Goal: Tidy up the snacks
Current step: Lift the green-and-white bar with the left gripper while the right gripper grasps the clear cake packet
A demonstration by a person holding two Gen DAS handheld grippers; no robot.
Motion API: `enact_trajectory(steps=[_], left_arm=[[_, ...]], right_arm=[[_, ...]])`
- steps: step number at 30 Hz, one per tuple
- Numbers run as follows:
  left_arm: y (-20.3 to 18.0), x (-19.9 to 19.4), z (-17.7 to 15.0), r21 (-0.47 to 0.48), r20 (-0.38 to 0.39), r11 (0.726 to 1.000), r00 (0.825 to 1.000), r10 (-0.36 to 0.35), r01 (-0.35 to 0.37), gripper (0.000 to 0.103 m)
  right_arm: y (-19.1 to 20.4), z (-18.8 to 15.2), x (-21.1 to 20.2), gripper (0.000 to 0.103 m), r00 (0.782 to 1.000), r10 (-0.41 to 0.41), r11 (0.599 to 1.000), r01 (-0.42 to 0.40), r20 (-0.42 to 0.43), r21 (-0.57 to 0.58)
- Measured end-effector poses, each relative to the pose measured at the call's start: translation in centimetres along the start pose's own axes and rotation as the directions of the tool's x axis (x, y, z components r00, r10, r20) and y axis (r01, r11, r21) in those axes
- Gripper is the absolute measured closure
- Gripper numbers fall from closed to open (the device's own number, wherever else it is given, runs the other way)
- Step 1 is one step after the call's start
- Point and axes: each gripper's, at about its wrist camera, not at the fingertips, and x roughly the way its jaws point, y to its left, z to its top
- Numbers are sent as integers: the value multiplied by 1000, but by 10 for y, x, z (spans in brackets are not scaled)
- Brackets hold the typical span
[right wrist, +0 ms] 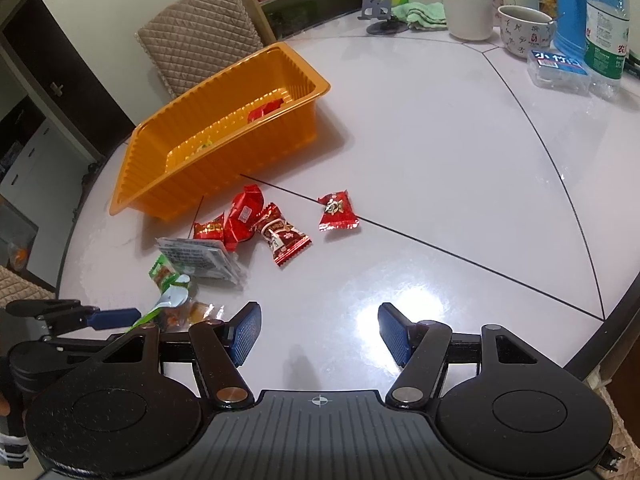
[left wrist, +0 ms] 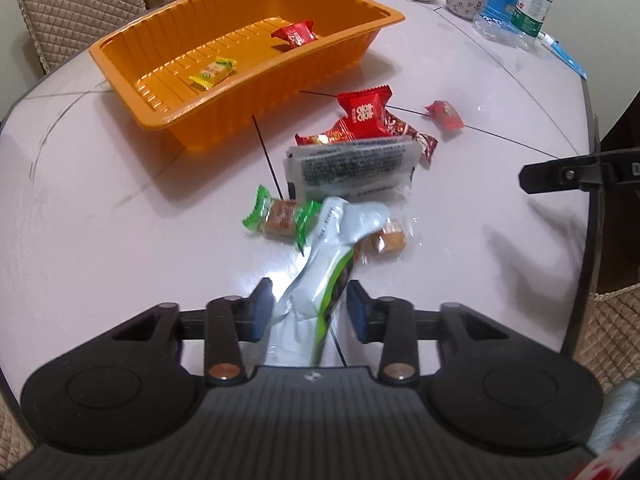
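Observation:
An orange tray (left wrist: 224, 132) (right wrist: 140, 184) sits on the white table and holds a red packet (left wrist: 295, 34) and a yellow candy (left wrist: 213, 72). In front of it lies a pile of snacks: red packets (left wrist: 362, 114) (right wrist: 244, 220), a grey printed pouch (left wrist: 352, 166), a green-ended candy (left wrist: 280, 220), an orange candy (left wrist: 390, 236) and a lone red candy (left wrist: 445, 114) (right wrist: 338, 211). My left gripper (left wrist: 310, 308) has a white-and-green wrapper (left wrist: 332, 256) between its jaws, which stand apart beside it. My right gripper (right wrist: 318, 330) is open and empty over bare table.
At the table's far edge stand a white cup (right wrist: 466, 12), a patterned bowl (right wrist: 524, 28), a blue container (right wrist: 570, 4), a water bottle (right wrist: 606, 28), a clear box (right wrist: 558, 72), a green cloth (right wrist: 424, 14) and a phone stand (right wrist: 378, 10). A quilted chair (right wrist: 200, 48) stands behind the tray.

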Motion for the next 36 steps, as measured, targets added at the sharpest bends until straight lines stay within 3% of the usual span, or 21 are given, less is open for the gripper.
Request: enact_trajectory(steps=[7, 19, 25, 31, 36], left_arm=[[-5, -11, -16, -43, -13, 999, 1000, -27, 26, 75], [-8, -2, -5, -62, -10, 998, 1000, -20, 19, 74], [-6, -5, -6, -96, -2, 995, 1000, 1, -1, 80], [-1, -21, -15, -143, 19, 990, 1000, 20, -17, 80], [5, -35, -24, -189, 35, 981, 998, 43, -35, 80]], right_arm=[[10, -4, 7, 38, 1000, 14, 1000, -15, -19, -26], [26, -12, 12, 38, 999, 38, 993, -41, -28, -109], [33, -16, 15, 38, 997, 72, 981, -76, -28, -176], [51, -16, 23, 39, 993, 118, 946, -121, -27, -300], [72, -19, 36, 40, 984, 167, 873, -173, -54, -456]])
